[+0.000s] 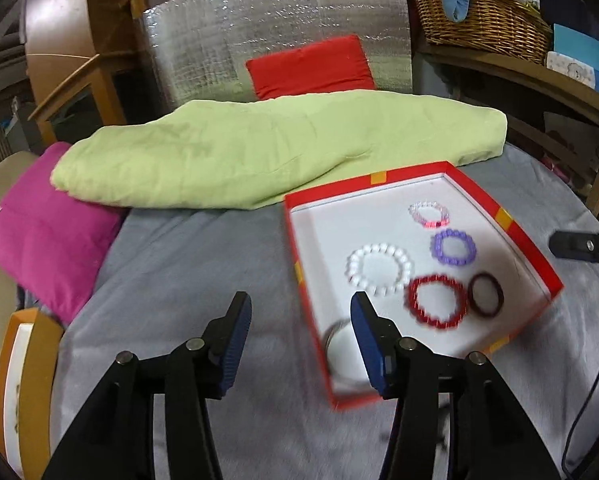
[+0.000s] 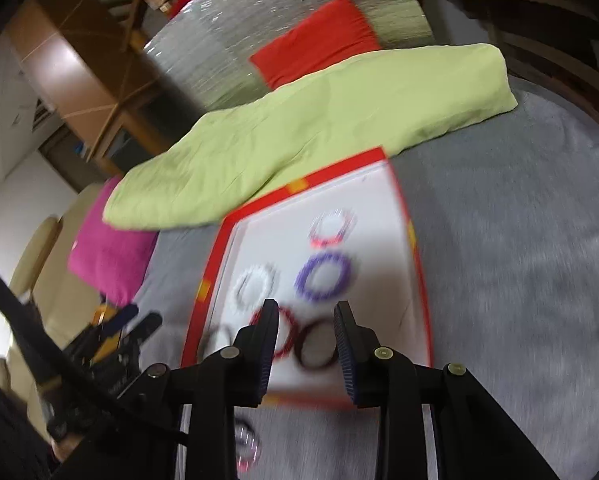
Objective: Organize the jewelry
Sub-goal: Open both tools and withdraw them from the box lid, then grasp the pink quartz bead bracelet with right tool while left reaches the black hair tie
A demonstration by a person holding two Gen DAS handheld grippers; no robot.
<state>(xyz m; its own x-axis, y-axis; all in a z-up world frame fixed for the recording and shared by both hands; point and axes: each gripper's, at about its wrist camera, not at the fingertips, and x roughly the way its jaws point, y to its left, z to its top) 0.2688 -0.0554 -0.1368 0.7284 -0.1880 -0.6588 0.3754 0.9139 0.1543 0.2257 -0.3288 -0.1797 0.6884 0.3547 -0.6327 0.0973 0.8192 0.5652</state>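
A red box with a white floor (image 1: 511, 224) (image 2: 419, 264) lies on the grey cover. In it lie a white bead bracelet (image 1: 380, 269), a purple one (image 1: 453, 247) (image 2: 323, 276), a pink-clear one (image 1: 429, 215), a red one (image 1: 437, 301), a dark brown bangle (image 1: 486, 294) (image 2: 317, 350) and a silvery ring (image 1: 337, 336). My left gripper (image 1: 297, 312) is open and empty over the box's near-left wall. My right gripper (image 2: 305, 320) is open and empty above the red bracelet and brown bangle. Another bracelet (image 2: 246, 444) lies outside the box, below the right gripper.
A folded green cloth (image 1: 259, 152) lies behind the box, with a magenta cushion (image 1: 47, 232) at the left and a red cushion (image 1: 311, 66) against a silver panel. A wicker basket (image 1: 479, 12) stands back right. A cable (image 1: 591, 392) runs at the right.
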